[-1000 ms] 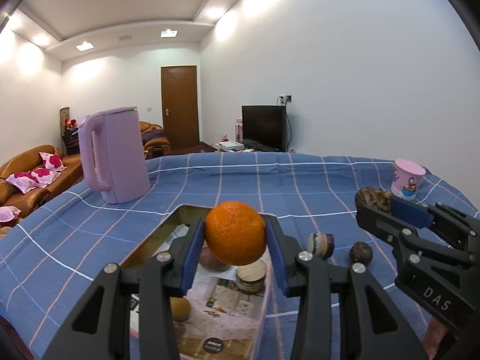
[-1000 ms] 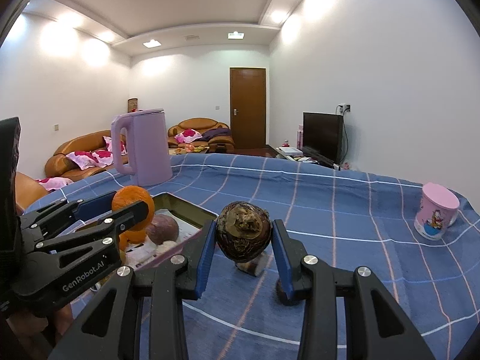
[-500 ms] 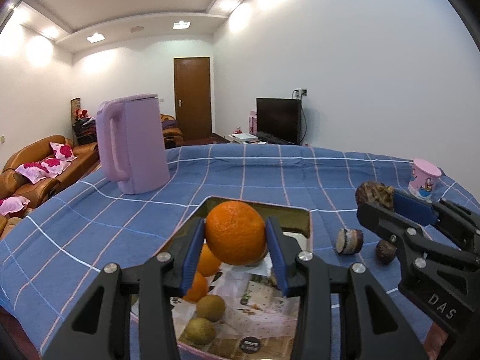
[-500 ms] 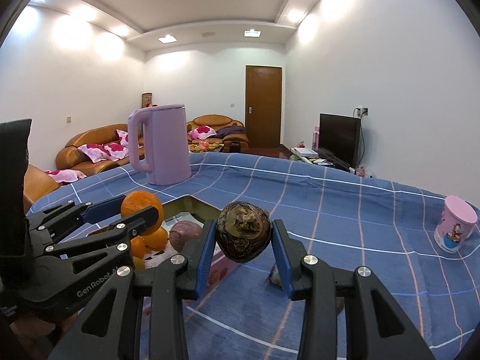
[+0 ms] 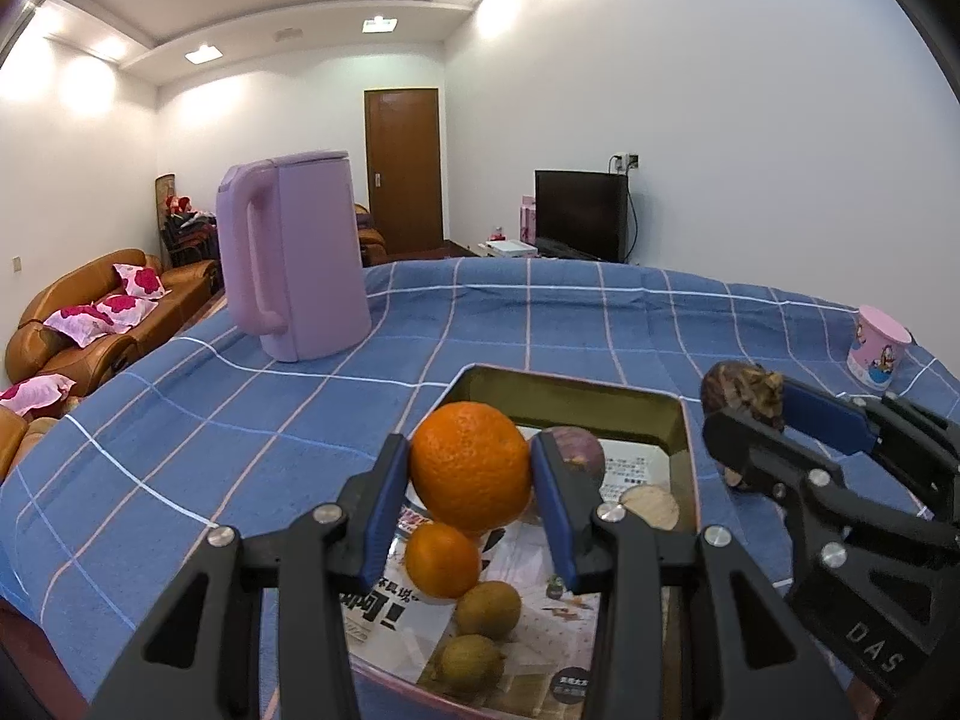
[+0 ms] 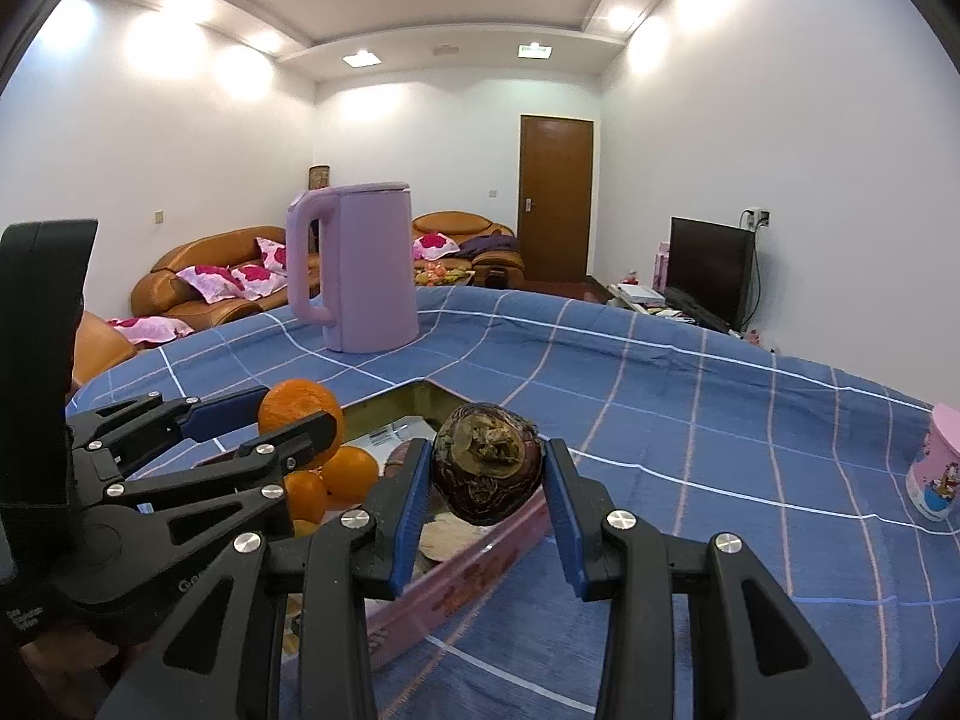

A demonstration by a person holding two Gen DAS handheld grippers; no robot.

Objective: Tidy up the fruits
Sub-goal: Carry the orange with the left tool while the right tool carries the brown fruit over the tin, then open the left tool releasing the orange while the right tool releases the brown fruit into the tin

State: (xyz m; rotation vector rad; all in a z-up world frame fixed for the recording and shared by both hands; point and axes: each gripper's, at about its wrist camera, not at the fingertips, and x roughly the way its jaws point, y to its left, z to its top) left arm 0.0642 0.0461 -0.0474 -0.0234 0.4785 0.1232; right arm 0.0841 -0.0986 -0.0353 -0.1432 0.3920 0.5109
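We hold two fruits above the tin tray on the blue-checked bench: our left gripper has its jaws pinching an orange, and our right gripper has its jaws pinching a dark mangosteen. Oranges, kiwis and a purple fruit lie in the tray. A lilac kettle stands beyond it.

- "DAS": white letters on the black body of the right hand-held gripper, seen in the left wrist view.
- White lettering on the left hand-held gripper, right wrist view: partly hidden, not readable.
- Printed sheet lining the tray: large black Chinese characters and smaller print, too small to read.
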